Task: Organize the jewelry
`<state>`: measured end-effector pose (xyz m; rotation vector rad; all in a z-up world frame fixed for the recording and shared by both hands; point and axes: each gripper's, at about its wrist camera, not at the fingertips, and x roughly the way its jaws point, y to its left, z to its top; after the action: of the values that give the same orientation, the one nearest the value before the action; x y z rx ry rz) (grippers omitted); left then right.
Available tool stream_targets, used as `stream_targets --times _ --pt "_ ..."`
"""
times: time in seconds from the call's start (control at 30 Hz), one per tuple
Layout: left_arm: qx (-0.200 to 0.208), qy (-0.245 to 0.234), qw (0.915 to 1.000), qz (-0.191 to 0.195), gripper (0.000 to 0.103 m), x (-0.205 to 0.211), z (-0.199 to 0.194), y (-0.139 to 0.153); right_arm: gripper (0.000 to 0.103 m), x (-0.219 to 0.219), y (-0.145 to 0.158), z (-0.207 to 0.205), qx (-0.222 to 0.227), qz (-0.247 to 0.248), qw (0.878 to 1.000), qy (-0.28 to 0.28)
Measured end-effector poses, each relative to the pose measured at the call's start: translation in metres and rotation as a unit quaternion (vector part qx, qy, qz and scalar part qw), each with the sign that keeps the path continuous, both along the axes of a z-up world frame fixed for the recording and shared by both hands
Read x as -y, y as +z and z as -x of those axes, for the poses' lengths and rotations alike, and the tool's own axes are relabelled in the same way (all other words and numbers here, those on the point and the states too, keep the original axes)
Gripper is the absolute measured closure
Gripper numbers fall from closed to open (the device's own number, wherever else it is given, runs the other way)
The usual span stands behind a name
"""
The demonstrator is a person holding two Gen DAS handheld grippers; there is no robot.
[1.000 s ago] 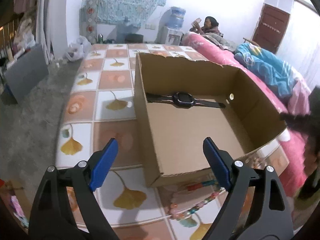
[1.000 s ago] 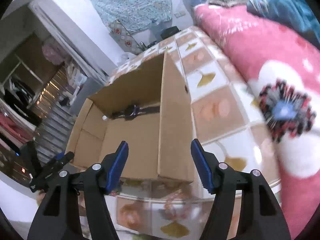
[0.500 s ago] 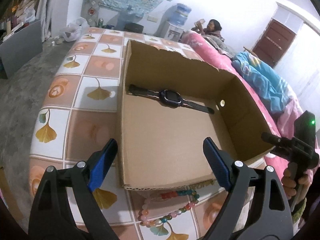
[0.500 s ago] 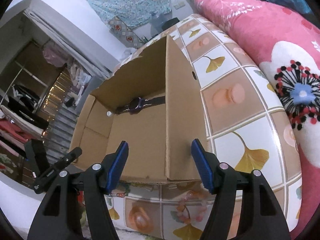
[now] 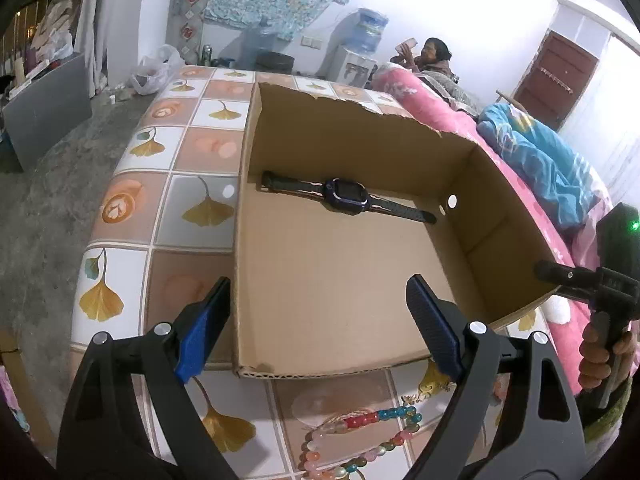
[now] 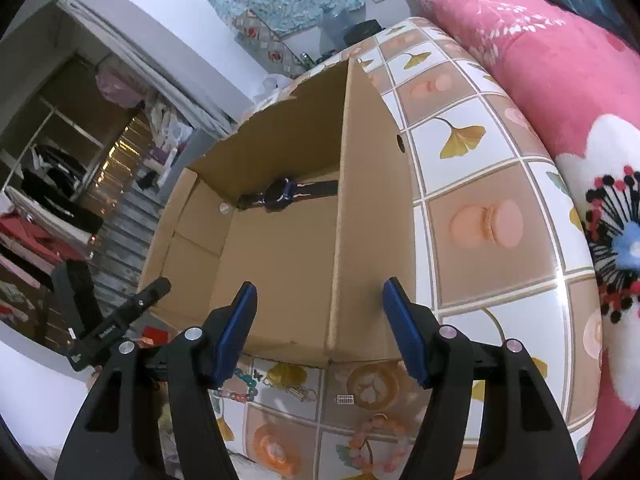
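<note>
Sitting on a table (image 5: 132, 216) with a leaf-pattern cloth is an open cardboard box (image 5: 360, 272). A dark watch (image 5: 346, 196) lies flat on the box floor, close to the far wall, at about 12 o'clock from the left gripper (image 5: 318, 328). The strap is stretched out straight.

The left gripper has its blue fingers (image 5: 204, 330) spread wide with nothing between them. They hang over the near edge of the box. A bead bracelet (image 5: 356, 440) with many colours lies on the cloth at about 6 o'clock from the box, just under this gripper.

The right gripper (image 6: 320, 328) is also spread apart and holds nothing. Its fingers sit on each side of the box's near right corner, not touching it. In its view, a pink bead bracelet (image 6: 372, 436) lies on the cloth at 6 o'clock, and small charms (image 6: 298, 392) lie near the box edge.

A pink flower blanket (image 6: 560, 80) is at 2 o'clock. A person's hand (image 5: 604, 354) holds the right gripper's handle.
</note>
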<state>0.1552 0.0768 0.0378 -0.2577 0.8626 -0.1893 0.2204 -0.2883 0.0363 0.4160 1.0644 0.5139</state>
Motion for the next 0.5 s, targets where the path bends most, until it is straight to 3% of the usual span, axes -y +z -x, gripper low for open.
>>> stream_targets --times 0.5 --pt "0.008 -0.019 0.9998 -0.004 0.019 0.008 0.019 -0.001 0.039 0.013 0.003 0.015 -0.007 0.002 1.0 0.003"
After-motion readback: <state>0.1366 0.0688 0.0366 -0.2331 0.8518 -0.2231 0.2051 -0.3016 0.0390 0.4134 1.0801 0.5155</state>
